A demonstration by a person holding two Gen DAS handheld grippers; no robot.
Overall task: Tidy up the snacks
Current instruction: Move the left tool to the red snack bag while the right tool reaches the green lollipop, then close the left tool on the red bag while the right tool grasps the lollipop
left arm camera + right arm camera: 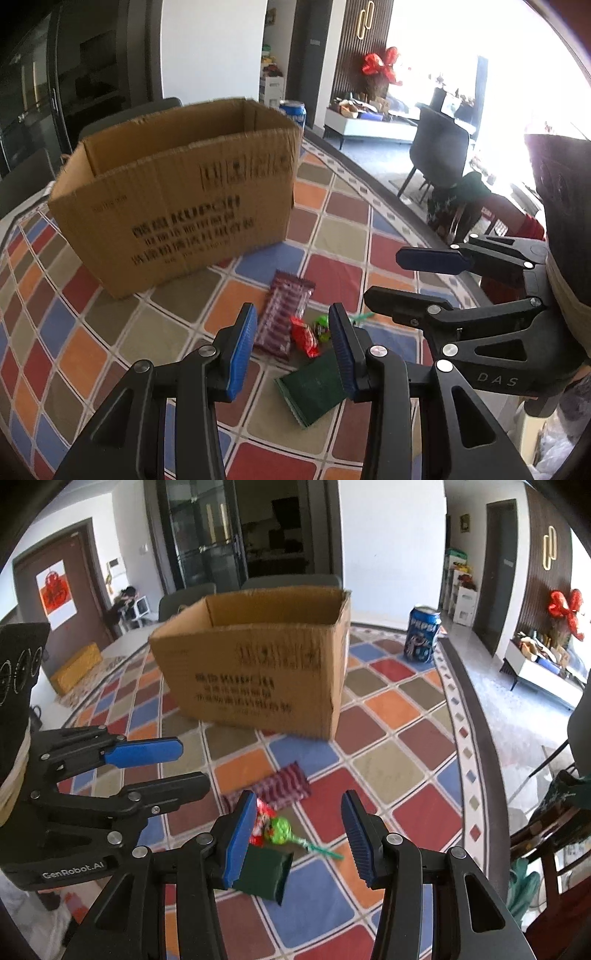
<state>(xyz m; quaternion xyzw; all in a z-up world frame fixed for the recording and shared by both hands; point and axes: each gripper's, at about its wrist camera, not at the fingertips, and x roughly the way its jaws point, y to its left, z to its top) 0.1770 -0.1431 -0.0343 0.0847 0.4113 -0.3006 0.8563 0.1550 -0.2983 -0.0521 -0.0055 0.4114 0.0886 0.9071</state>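
Note:
An open cardboard box (177,199) stands on the tiled tablecloth, also in the right wrist view (258,664). In front of it lie a maroon striped snack pack (284,310) (280,784), a red candy wrapper (304,336) (261,821), a green lollipop (322,328) (280,829) and a dark green box (312,389) (264,873). My left gripper (291,350) is open above the snacks. My right gripper (299,838) is open above them too; it also shows at the right of the left wrist view (384,277).
A blue Pepsi can (423,635) stands behind and right of the box, partly hidden in the left wrist view (293,112). The round table's edge (476,720) curves on the right. Dark chairs (439,147) stand beyond it.

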